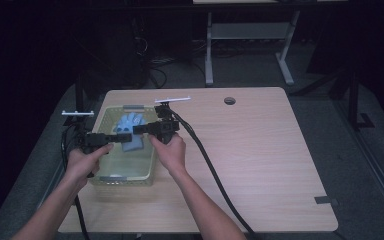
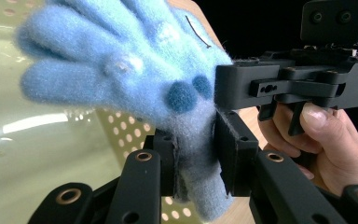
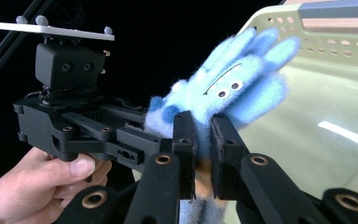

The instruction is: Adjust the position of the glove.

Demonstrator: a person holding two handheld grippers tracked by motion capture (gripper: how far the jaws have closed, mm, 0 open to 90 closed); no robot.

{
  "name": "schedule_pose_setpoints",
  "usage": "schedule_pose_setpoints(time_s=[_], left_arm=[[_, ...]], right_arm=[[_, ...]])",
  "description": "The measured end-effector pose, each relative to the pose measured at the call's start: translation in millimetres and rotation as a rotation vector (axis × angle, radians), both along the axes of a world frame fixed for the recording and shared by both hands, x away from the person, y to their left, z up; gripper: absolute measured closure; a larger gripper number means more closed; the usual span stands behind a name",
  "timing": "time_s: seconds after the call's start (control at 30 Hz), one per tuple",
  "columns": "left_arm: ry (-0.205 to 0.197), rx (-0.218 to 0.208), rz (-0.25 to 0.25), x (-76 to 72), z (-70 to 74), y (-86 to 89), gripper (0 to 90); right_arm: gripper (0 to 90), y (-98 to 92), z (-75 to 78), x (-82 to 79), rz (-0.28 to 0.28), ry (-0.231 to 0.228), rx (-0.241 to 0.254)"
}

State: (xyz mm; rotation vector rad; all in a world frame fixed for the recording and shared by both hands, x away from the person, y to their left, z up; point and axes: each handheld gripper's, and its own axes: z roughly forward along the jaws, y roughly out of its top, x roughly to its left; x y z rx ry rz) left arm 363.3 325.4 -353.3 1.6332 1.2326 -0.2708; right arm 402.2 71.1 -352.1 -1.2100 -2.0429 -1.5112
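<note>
I clamp both my left gripper (image 1: 123, 138) and right gripper (image 1: 139, 129) on the fuzzy blue glove's (image 1: 130, 123) cuff, holding it over the green basket (image 1: 123, 178) near the table's left edge, likely to stretch it open.

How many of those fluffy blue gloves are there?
1. The glove hangs over the green basket, pinched at its cuff by both the left tongs and the right tongs. Others could be hidden beneath it.
</note>
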Motion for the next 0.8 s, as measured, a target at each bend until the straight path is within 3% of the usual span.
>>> schedule_pose_setpoints(time_s=[0.23, 0.6, 0.8], left_arm=[[0.001, 0.014, 0.003, 2.4, 1.4, 9.4, 70.5], [0.017, 0.030, 0.007, 6.1, -4.7, 23.1, 70.2], [0.023, 0.066, 0.005, 6.2, -9.8, 23.7, 69.7]], right_arm=[[81.8, 9.0, -2.1, 2.4, 0.001, 0.013, 0.020], [81.7, 24.2, -9.0, 7.6, 0.013, 0.024, 0.009], [81.6, 29.5, -17.6, 10.7, 0.020, 0.030, -0.012]])
